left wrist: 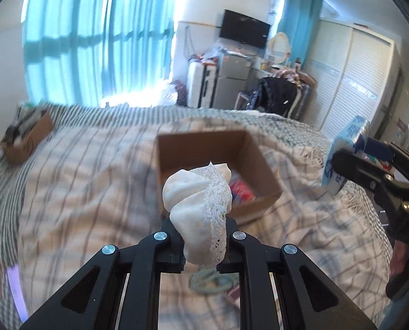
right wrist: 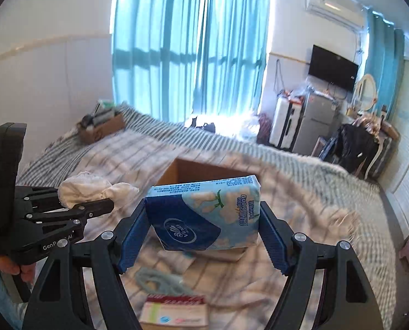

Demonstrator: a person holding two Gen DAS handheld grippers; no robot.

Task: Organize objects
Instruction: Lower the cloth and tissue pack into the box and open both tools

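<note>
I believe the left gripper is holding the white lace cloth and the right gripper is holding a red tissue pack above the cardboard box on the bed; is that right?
Not quite: the tissue pack is blue, not red, as the right wrist view shows. The rest stands: the left gripper holds the white lace cloth, and the right gripper holds the pack above the cardboard box on the bed.

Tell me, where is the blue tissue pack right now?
The tissue pack is clamped in the right gripper, above the bed, just in front of the open cardboard box.
</note>
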